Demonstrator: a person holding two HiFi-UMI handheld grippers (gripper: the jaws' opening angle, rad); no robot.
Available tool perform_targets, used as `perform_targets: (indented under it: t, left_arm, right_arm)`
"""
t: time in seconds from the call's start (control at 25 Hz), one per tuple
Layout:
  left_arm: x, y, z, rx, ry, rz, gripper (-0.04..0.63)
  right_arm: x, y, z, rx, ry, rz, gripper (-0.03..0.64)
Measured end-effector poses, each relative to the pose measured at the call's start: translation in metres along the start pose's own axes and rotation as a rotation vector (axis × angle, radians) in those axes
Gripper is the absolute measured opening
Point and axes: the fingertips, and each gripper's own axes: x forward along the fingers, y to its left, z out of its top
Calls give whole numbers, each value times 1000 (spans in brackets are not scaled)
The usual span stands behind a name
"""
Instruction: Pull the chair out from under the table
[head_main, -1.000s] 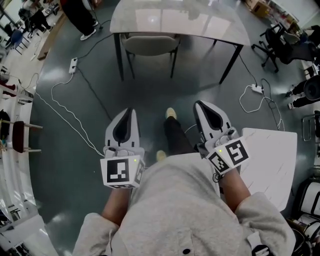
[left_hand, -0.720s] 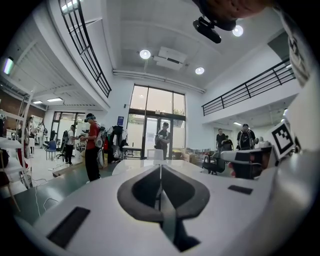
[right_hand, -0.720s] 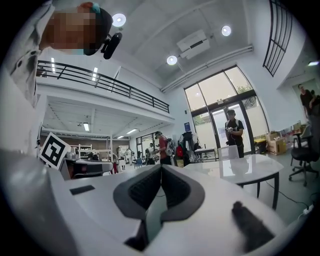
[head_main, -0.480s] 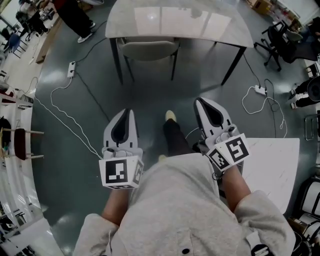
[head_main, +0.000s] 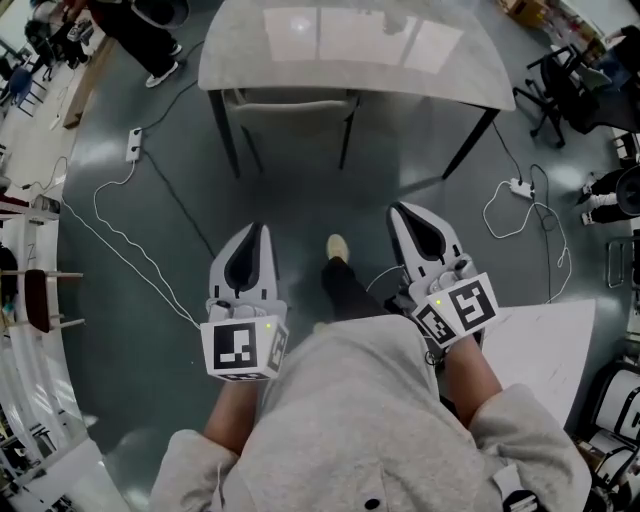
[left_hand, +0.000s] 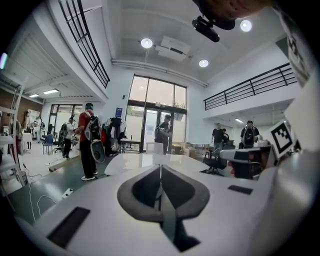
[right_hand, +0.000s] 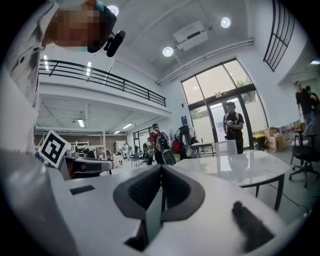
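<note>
Grey polished floor (head_main: 300, 200), open hall. Chair (head_main: 290, 99) is at 12 o'clock from us, tucked under the near edge of the table (head_main: 350, 45); only its pale back and thin dark legs show. Left gripper (head_main: 258, 235) and right gripper (head_main: 402, 216) are both closed on nothing, well short of it. We judge it light and stiff, an easy slide on this floor. Best hold is the back's top rim, one gripper at 11, one at 1; jaws must open first. Power strip (head_main: 133, 146) at 10 o'clock looks clear of the pull path.
</note>
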Motion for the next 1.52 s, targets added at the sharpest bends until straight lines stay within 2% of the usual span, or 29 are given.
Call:
perform_targets:
  t: [0.24, 0.48, 0.72, 1.12, 1.52]
  left_arm:
    - [63, 19, 6, -7, 35, 13, 20]
    - [131, 17, 17, -26, 69, 8, 20]
    - [181, 19, 30, -7, 81, 20, 20]
    - [233, 42, 42, 22, 90, 59, 20]
    - [261, 56, 48, 22, 86, 72, 20]
  right_arm:
    - [56, -37, 7, -1, 19, 23, 26]
    - [99, -80, 13, 31, 33, 57, 26]
    - [140, -118, 23, 52, 31, 86, 26]
    - [193, -153, 29, 66, 23, 122, 26]
    - [222, -170, 32, 58, 39, 137, 26]
